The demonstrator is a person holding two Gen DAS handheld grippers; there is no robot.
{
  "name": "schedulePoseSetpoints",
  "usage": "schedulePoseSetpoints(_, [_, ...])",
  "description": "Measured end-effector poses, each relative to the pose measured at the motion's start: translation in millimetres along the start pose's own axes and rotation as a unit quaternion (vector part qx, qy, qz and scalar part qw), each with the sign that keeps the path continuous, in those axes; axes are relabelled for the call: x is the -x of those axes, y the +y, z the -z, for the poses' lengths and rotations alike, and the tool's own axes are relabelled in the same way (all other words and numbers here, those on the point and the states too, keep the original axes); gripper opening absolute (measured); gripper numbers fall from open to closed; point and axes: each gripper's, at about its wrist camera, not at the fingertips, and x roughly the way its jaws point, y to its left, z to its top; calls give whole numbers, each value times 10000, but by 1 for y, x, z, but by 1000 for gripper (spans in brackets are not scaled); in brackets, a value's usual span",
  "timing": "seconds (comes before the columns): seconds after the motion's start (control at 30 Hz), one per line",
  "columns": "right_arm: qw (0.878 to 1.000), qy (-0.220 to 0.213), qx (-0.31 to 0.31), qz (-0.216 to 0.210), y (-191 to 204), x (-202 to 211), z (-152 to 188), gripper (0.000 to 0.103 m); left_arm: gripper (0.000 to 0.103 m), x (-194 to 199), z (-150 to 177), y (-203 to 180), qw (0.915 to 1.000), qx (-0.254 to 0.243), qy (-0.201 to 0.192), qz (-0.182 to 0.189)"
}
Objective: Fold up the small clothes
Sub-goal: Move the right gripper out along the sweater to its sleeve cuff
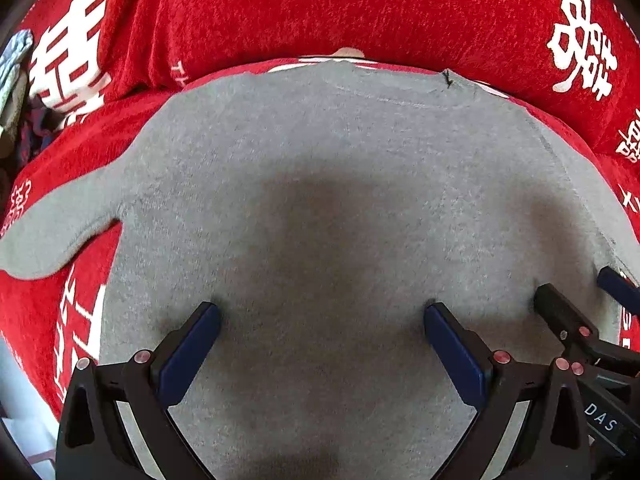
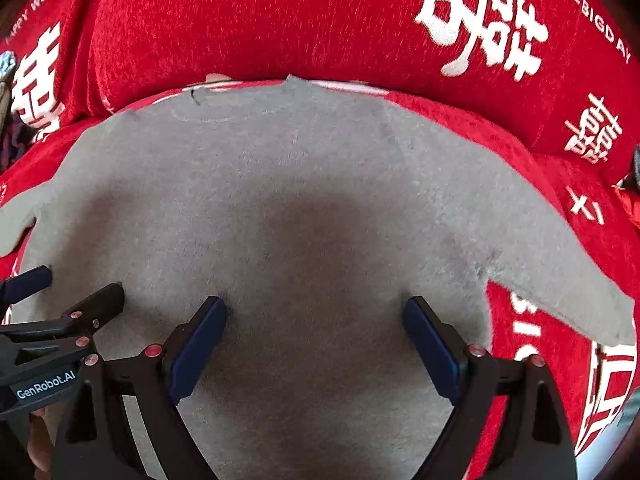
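A small grey sweater lies flat on a red cloth, collar at the far side and both sleeves spread outwards. It fills the right wrist view too. My left gripper is open and empty, hovering just above the sweater's lower body. My right gripper is open and empty beside it, also over the lower body. The right gripper shows at the right edge of the left wrist view, and the left gripper at the left edge of the right wrist view.
The red cloth with white characters covers the surface and rises in a padded fold behind the collar. A heap of patterned clothes lies at the far left. A dark object sits at the right edge.
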Motion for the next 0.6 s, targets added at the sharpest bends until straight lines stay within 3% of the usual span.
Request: schedulePoseSetpoints(0.6, [9985,-166,-520,11,-49,-4,-17,92,102,-8,-26,-45,9995,-246,-192,-63])
